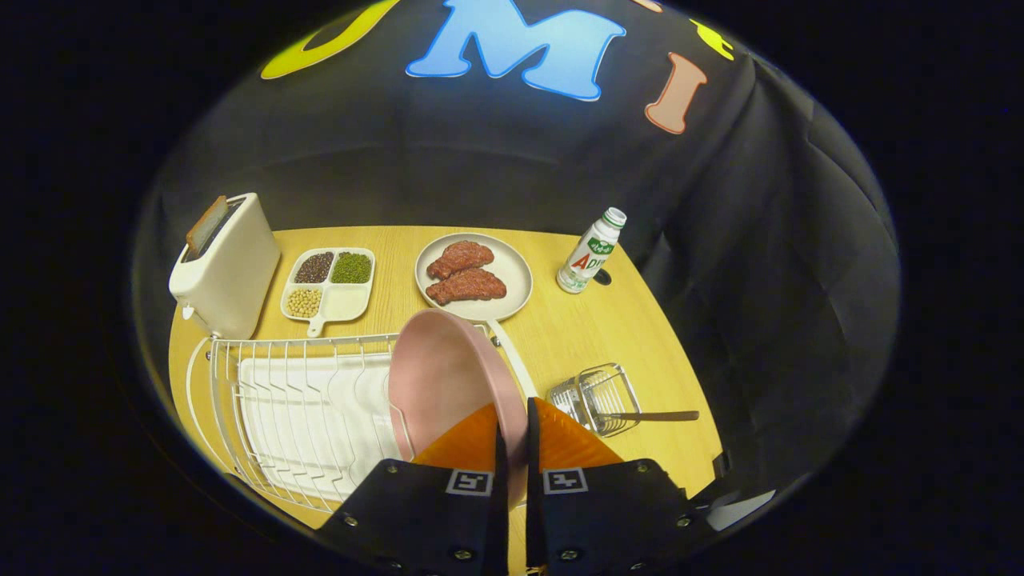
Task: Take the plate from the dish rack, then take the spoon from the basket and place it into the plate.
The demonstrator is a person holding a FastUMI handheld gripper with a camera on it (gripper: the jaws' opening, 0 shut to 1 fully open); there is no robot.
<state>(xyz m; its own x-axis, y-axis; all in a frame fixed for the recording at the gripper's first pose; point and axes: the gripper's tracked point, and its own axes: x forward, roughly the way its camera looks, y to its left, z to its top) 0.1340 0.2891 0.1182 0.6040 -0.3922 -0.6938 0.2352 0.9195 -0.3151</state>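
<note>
The pink plate (448, 376) is pinched at its rim by the gripper (512, 436), beside the dish rack (296, 408); bare table (576, 336) is seen before the basket (596, 396).

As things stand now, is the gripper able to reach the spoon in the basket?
Probably not yet. The gripper has its jaws shut on the pink plate, so they are occupied. The spoon lies in the wire basket just ahead of the gripper, with nothing covering its handle.

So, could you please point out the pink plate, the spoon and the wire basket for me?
pink plate (440, 380): gripper view, on its inner face, ahead of the fingers gripping its rim.
spoon (664, 416): gripper view, on the handle sticking out of the basket.
wire basket (594, 394): gripper view, on its wire side.
</note>
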